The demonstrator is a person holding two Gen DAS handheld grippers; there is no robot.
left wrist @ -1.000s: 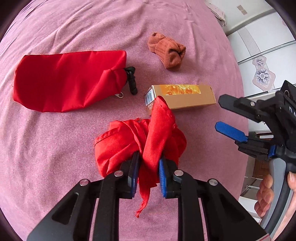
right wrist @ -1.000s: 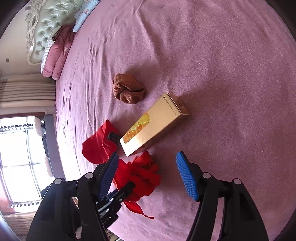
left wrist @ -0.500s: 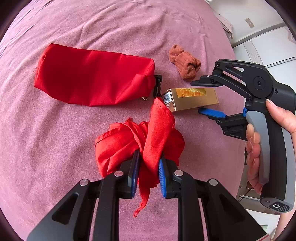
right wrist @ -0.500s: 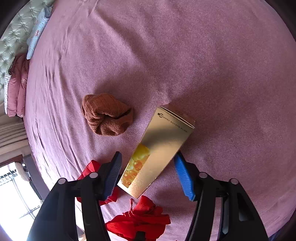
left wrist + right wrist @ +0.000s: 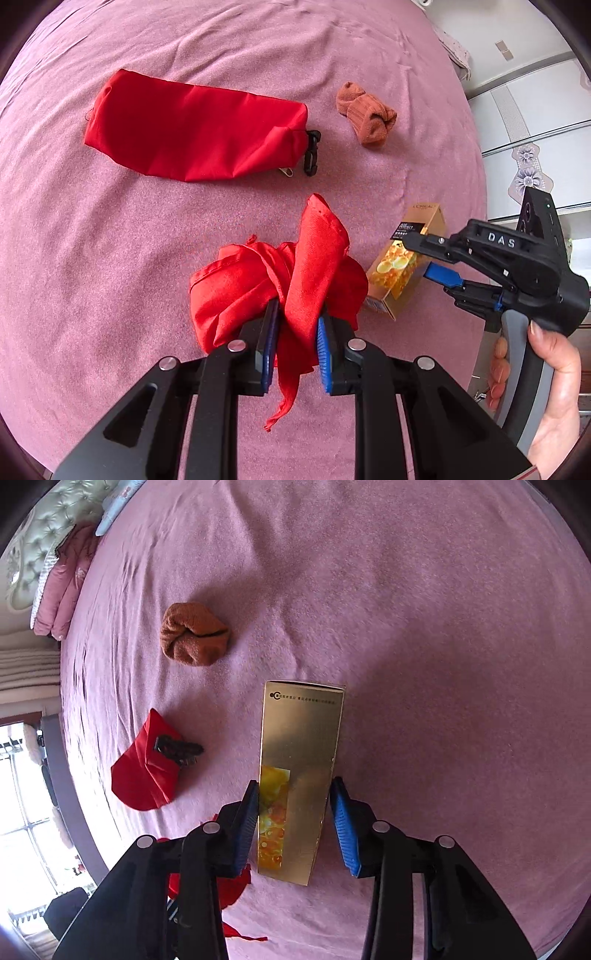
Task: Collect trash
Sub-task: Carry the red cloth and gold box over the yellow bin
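Note:
My left gripper (image 5: 295, 343) is shut on a crumpled red cloth bag (image 5: 280, 280) and holds it above the pink bedspread. A gold carton (image 5: 295, 775) with an orange picture lies between the blue pads of my right gripper (image 5: 299, 823), which is closed on its sides. In the left wrist view the carton (image 5: 406, 266) sits right of the red bag, held by the right gripper (image 5: 428, 254). A red drawstring pouch (image 5: 195, 125) with a black clip lies further back. A rolled brown sock (image 5: 365, 114) lies beyond it; it also shows in the right wrist view (image 5: 194, 638).
The pink bedspread (image 5: 443, 627) covers the whole surface. Pillows and a tufted headboard (image 5: 48, 535) are at the far left. White wardrobe doors (image 5: 535, 129) stand past the bed's right edge. A window (image 5: 22, 794) is at the left.
My right gripper has come onto the gold carton, closed on it and turned it from lying crosswise beside the pouch to lengthwise, nearer the bed's edge. My left gripper keeps hold of the red bag.

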